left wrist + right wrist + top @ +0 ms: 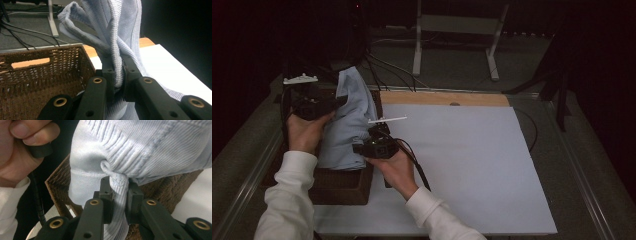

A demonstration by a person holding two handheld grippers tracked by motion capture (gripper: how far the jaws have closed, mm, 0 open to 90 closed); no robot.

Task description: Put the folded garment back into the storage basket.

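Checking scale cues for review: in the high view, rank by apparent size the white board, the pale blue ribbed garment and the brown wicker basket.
1. White board, clearly largest.
2. and 3. Pale blue ribbed garment and brown wicker basket: unsure, since the garment covers much of the basket.

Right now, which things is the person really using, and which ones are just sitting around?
In use:
- light blue knitted garment, pinched by both tongs
- left tongs, shut on it
- right tongs, shut on it
- brown wicker basket, beneath the garment

Just lying about:
- white board covering the table
- wooden strip behind it
- white stand on the floor
- loose cables
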